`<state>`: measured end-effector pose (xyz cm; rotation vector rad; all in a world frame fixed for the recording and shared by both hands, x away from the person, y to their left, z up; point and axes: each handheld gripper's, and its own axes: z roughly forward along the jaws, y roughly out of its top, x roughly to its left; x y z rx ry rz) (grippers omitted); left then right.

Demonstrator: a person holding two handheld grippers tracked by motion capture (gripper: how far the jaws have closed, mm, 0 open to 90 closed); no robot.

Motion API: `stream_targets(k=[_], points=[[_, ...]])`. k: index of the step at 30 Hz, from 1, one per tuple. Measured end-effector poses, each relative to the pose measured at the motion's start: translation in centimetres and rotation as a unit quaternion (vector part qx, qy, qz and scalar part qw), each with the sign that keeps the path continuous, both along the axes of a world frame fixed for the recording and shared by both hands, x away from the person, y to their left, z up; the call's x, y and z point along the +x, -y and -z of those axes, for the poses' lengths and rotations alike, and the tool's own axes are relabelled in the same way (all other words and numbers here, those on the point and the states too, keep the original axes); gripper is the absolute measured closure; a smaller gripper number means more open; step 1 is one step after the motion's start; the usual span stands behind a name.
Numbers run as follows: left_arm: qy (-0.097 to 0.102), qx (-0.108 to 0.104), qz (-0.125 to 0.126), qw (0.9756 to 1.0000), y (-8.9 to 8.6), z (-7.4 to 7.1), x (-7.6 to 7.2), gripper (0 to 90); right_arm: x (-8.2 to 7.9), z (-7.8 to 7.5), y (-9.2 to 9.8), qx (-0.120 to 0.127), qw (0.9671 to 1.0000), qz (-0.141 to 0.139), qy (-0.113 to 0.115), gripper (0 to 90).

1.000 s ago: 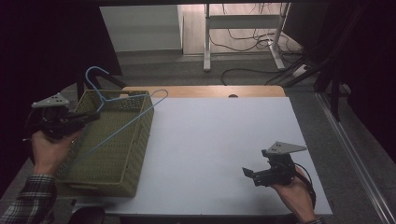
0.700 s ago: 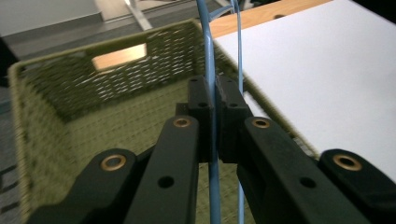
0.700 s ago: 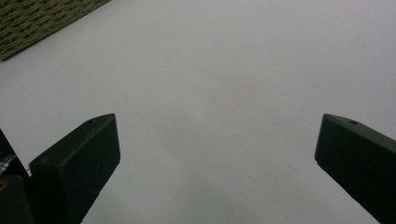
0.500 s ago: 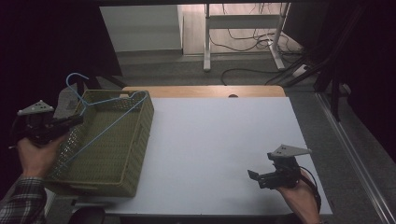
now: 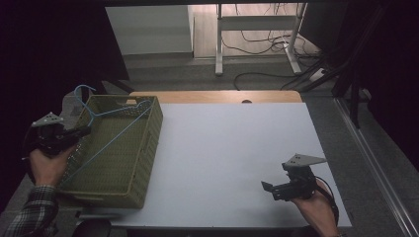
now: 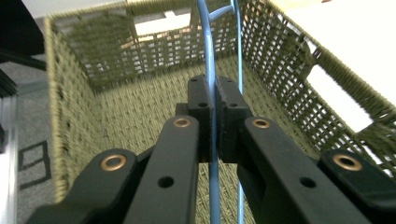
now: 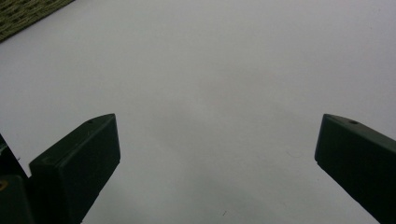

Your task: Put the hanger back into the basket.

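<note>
At the table's left edge sits the woven basket (image 5: pixel 129 163), an olive-green rectangular bin with open lattice walls, a tight-woven floor and a cut-out handle slot in its walls. Across its open top lies the blue hanger (image 5: pixel 114 128), a thin wire triangle; its hook curls up past the far left corner of the rim, one shoulder rests near the far wall, and the long bar slants down over the basket's inside towards the near left corner. From the left gripper view, nothing else shows on the basket floor.

And the left gripper (image 5: pixel 78 132) has that hanger: its two black jaws are pressed together on the blue wire, which runs straight up between the pads (image 6: pixel 228 106) in its own view, a second strand of wire passing just beside them. The gripper is at the basket's left rim, pointing inward.

Over on the near right, the right gripper (image 5: pixel 267 188) sits low over the white table (image 5: pixel 237 148), a smooth matte sheet, its jaws spread wide apart with only bare tabletop between them.

Against a second ago: hanger and left gripper have come down and to the left, the wire now lower over the basket and its hook beyond the corner. The basket itself has slid rightward and turned a little. The right gripper has barely shifted.
</note>
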<state>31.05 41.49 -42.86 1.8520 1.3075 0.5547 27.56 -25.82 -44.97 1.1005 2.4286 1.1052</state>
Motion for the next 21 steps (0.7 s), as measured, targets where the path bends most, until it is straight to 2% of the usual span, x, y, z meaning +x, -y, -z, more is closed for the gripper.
stream_targets(k=[4,7,8,9,10,12,14,19,21], points=[[-0.008,-0.01,0.001,0.9999,0.0,1.0,0.3,87.2,0.0,0.1,-0.1,-0.003,1.0,0.0,-0.005,0.0],[-0.016,-0.009,0.005,0.9998,0.0,1.8,0.5,87.0,0.1,0.3,-0.2,-0.007,0.9999,-0.004,-0.006,0.0],[-0.028,-0.002,0.006,0.9996,0.1,2.0,0.7,86.9,0.1,0.3,-0.2,-0.007,0.9999,-0.004,-0.007,0.0],[-0.03,0.011,0.001,0.9995,0.3,2.0,0.7,86.3,0.1,0.3,-0.2,-0.008,0.9999,-0.003,-0.008,0.0],[-0.026,0.009,-0.002,0.9996,0.4,2.0,0.7,85.5,0.1,0.3,-0.2,-0.009,0.9999,-0.003,-0.007,0.0],[-0.01,-0.018,-0.012,0.9997,0.1,1.6,0.6,71.1,0.1,0.3,-0.1,-0.006,1.0,-0.001,-0.006,0.0],[-0.009,-0.041,-0.011,0.9991,0.0,1.4,0.5,62.4,0.1,0.2,-0.1,-0.003,1.0,0.0,-0.007,0.0],[-0.013,-0.048,0.007,0.9987,1.4,1.3,0.1,38.1,0.1,0.2,0.1,0.0,1.0,0.003,-0.009,0.0],[-0.014,-0.053,0.018,0.9984,2.1,1.1,-0.2,31.5,0.1,0.2,0.1,0.001,1.0,0.003,-0.007,0.0]])
